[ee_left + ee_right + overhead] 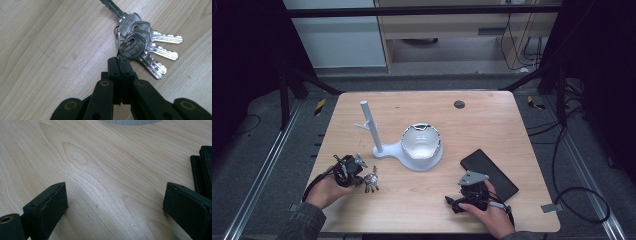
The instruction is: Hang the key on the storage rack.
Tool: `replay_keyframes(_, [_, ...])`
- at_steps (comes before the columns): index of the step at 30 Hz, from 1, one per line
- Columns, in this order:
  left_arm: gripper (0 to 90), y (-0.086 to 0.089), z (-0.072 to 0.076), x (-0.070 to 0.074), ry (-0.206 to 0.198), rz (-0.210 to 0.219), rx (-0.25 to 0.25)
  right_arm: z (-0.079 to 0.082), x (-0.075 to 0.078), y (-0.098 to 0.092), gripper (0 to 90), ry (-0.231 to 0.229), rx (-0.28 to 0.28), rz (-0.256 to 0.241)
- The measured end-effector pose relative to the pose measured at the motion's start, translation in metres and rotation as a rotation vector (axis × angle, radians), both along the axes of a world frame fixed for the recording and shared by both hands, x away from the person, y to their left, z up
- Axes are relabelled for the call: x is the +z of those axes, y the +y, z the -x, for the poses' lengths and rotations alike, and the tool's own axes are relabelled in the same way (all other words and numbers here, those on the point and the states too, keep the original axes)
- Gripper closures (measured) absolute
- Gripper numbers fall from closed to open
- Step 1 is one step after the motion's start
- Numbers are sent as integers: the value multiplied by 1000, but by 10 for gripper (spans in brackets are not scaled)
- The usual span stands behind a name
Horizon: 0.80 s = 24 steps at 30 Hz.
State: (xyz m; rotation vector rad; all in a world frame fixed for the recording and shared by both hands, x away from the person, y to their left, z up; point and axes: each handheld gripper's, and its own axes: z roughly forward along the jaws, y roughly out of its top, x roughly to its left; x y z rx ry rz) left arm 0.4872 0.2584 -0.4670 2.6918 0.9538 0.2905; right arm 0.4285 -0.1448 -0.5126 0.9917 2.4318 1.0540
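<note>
Left gripper: the left gripper (119, 65) sat at the table's 8 o'clock, jaws pinched together on the key ring (117, 42).
Keys: the bunch of keys (371, 182) lay flat on the wood at the gripper's 3 o'clock, blades fanned out past the jaw tips.
Right gripper: the right gripper (464, 197) rested at the table's 5 o'clock, jaws spread wide with only bare wood between them.
Wallet: a black wallet (488, 173) lay just beside the right gripper, at its 1 o'clock.
Stand: a white stand (411, 159) with an upright post (371, 127) stood near the table's centre, its round base carrying a white bowl (421, 141).
Between the grippers: open tabletop (412, 200), nothing in the way.
Far edge: a small dark disc (459, 104) lay at 12 o'clock.
</note>
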Motion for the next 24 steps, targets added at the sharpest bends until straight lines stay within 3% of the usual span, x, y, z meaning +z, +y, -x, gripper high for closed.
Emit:
replay_keyframes(2, [897,1,0,0,3,13,2,0,0,0,58,0,0,0])
replay_keyframes(3, [897,3,0,2,6,51,14,0,0,0,58,0,0,0])
replay_keyframes(8, [898,7,2,16,-6,68,26,0,0,0,57,0,0,0])
replay_keyframes(10, [898,8,5,32,-30,64,23,0,0,0,58,1,-1,0])
replay_keyframes(11, [898,8,5,32,-30,64,23,0,0,0,58,1,-1,0])
replay_keyframes(13, [898,9,10,51,-56,71,15,1,0,0,57,1,-2,1])
replay_keyframes(14, [898,9,10,51,-56,71,15,1,0,0,57,1,-2,1])
replay_keyframes(18, [898,7,17,76,-94,61,-1,1,0,0,58,1,-2,0])
replay_keyframes(19, [898,7,19,87,-106,63,-8,1,0,0,57,1,-3,0])
replay_keyframes(24, [899,9,20,107,-136,79,-1,1,0,0,57,1,-2,0])
